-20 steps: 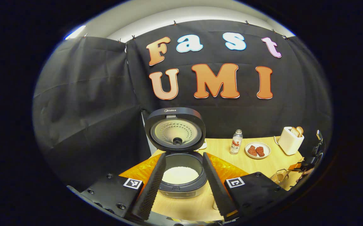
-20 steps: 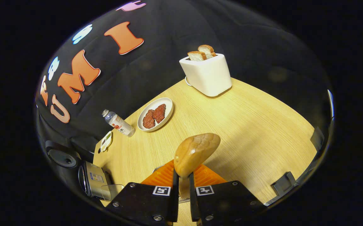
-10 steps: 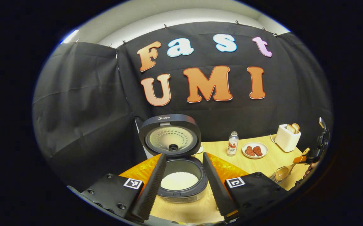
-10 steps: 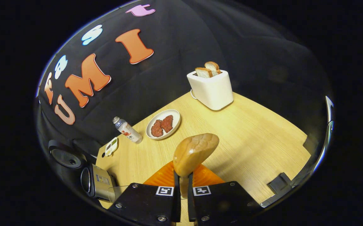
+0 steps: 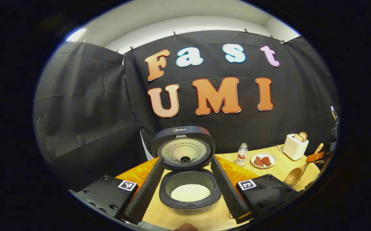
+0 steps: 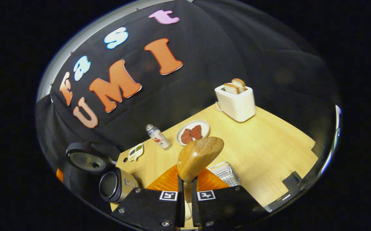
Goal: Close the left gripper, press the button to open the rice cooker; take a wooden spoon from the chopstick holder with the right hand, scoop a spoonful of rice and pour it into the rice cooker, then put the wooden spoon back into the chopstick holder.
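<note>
I read this as a staged kitchen corner in a recording booth, not a real home. Black cloth wall (image 5: 85,106) hangs clipped behind a light wood table (image 6: 269,147). Beyond my left fingers (image 5: 146,192) sits an open rice cooker (image 5: 188,192). Past my right fingers (image 6: 180,199) I see a white toaster (image 6: 236,104) with bread, a plate of meat (image 6: 192,131), a small bottle (image 6: 158,137).
</note>
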{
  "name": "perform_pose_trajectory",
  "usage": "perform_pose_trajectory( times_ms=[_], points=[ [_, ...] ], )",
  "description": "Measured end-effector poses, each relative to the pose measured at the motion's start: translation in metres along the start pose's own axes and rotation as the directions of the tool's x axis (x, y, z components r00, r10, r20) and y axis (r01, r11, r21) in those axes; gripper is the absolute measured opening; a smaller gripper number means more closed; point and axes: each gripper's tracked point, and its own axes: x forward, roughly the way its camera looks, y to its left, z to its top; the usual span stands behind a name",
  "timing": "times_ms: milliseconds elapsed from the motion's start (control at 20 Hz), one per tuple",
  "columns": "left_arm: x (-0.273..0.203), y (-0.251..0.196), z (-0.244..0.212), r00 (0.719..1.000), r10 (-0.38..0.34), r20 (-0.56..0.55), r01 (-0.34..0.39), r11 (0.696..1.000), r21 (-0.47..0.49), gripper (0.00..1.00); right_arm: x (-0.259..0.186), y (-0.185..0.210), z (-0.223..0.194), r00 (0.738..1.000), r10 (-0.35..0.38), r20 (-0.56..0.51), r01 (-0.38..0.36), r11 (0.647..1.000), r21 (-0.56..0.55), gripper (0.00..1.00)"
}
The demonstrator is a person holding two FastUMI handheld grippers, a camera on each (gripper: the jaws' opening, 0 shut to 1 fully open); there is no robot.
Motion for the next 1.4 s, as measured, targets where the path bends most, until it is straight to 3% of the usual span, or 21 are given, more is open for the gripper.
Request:
perform_pose_trajectory(
  times_ms=[150, 200, 400, 550, 600, 850, 1050, 1150, 1250, 1300, 1400],
  points=[
    [0.000, 0.010, -0.004, 1.000, -0.007, 0.003, 0.007, 1.000, -0.004, 0.95, 0.005, 0.033, -0.031, 0.998, 0.036, -0.045, -0.040, 0.994, -0.106, 0.08],
    [0.000, 0.014, -0.007, 1.000, -0.004, 0.001, 0.004, 1.000, 0.000, 1.00, 0.010, 0.040, -0.045, 0.997, 0.039, -0.071, -0.050, 0.988, -0.149, 0.08],
    [-0.002, 0.033, -0.018, 0.999, 0.024, -0.027, -0.024, 1.000, -0.003, 0.95, 0.026, 0.050, -0.072, 0.996, 0.005, -0.084, -0.031, 0.950, -0.310, 0.08],
    [-0.001, 0.046, -0.023, 0.998, 0.055, -0.042, -0.056, 0.998, -0.007, 0.95, 0.038, 0.049, -0.079, 0.998, -0.033, -0.045, 0.010, 0.895, -0.446, 0.08],
    [-0.001, 0.049, -0.022, 0.997, 0.063, -0.043, -0.063, 0.998, -0.008, 1.00, 0.042, 0.047, -0.080, 0.999, -0.043, -0.024, 0.025, 0.870, -0.493, 0.08],
    [0.000, 0.063, -0.023, 0.995, 0.094, -0.044, -0.094, 0.996, 0.003, 0.95, 0.058, 0.049, -0.100, 0.997, -0.054, 0.058, 0.079, 0.767, -0.636, 0.06],
    [0.002, 0.071, -0.026, 0.993, 0.106, -0.054, -0.104, 0.994, 0.035, 0.98, 0.068, 0.043, -0.118, 0.992, -0.066, 0.106, 0.121, 0.724, -0.680, 0.06],
    [0.002, 0.074, -0.027, 0.992, 0.112, -0.060, -0.110, 0.993, 0.043, 1.00, 0.067, 0.050, -0.122, 0.989, -0.039, 0.140, 0.128, 0.687, -0.715, 0.05],
    [0.005, 0.074, -0.031, 0.991, 0.112, -0.067, -0.109, 0.993, 0.044, 0.95, 0.067, 0.057, -0.140, 0.991, -0.011, 0.132, 0.107, 0.648, -0.754, 0.04],
    [0.006, 0.075, -0.031, 0.991, 0.110, -0.074, -0.107, 0.993, 0.043, 1.00, 0.068, 0.065, -0.152, 0.995, 0.009, 0.103, 0.075, 0.622, -0.779, 0.04],
    [0.008, 0.075, -0.036, 0.991, 0.108, -0.086, -0.104, 0.994, 0.041, 1.00, 0.067, 0.075, -0.163, 0.993, 0.039, 0.107, 0.063, 0.596, -0.801, 0.03]
  ],
)
